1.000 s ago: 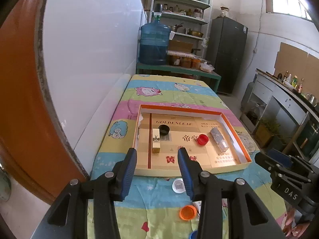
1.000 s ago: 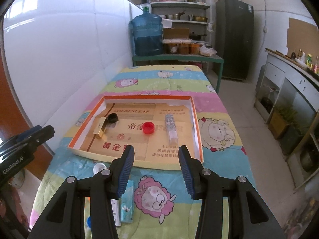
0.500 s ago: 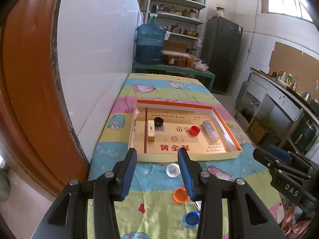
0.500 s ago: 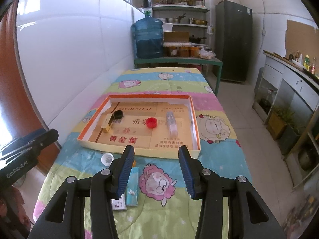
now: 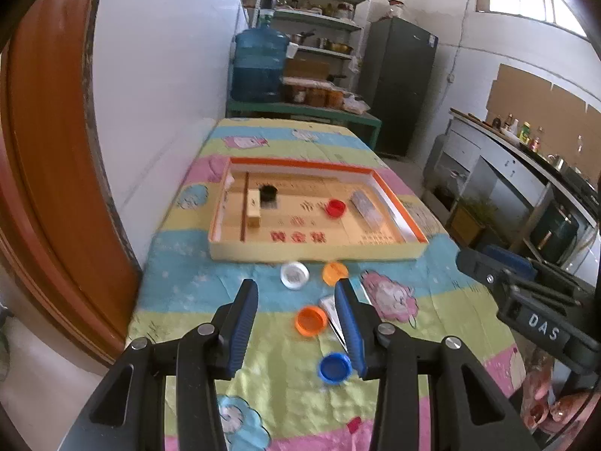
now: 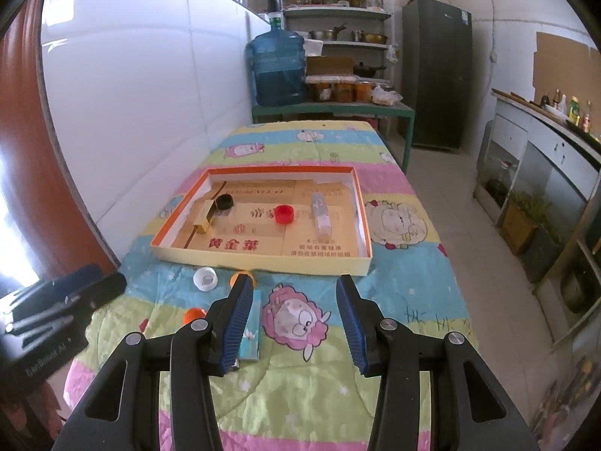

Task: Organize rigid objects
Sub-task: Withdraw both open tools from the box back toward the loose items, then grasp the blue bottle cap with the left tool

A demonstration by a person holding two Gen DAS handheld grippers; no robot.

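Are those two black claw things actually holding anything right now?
No. The left gripper and the right gripper both hang open above the colourful cartoon-print tablecloth, with nothing between their fingers.

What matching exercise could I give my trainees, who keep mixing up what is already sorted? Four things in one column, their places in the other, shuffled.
Things:
1. red cap
2. blue cap
3. white cap
4. black cap

Places:
A. on the quilt, just outside the tray's near wall
B. in the tray, beside the small tan box
C. around the middle of the tray floor
D. on the quilt, nearest the left gripper

Pairs: 1-C, 2-D, 3-A, 4-B
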